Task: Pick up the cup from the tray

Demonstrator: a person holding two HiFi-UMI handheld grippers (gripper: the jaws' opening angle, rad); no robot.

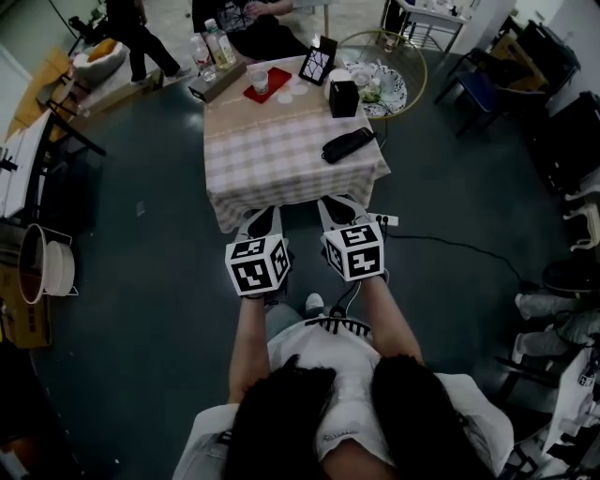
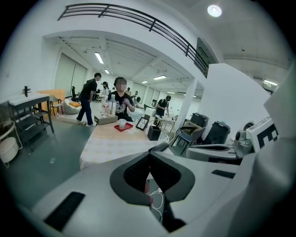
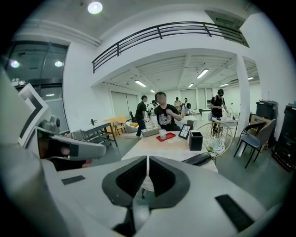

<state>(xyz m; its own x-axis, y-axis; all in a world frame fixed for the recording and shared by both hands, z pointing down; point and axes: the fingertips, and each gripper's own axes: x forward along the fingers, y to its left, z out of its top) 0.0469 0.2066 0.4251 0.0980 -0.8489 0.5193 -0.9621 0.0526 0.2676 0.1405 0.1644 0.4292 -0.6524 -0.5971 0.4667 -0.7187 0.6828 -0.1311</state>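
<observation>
The head view is dim and bluish; the gripper views are bright, a ceiling lamp (image 2: 214, 10) glaring near one o'clock, edges fisheye-curved and black-cornered.

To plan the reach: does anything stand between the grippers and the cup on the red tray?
Nothing visible does. Bare tablecloth lies between the left gripper, the right gripper and the cup; the black pouch lies off to the right.

A white cup (image 1: 260, 81) stands upright on the red tray (image 1: 280, 79) — far end of the table (image 1: 281, 150).
</observation>
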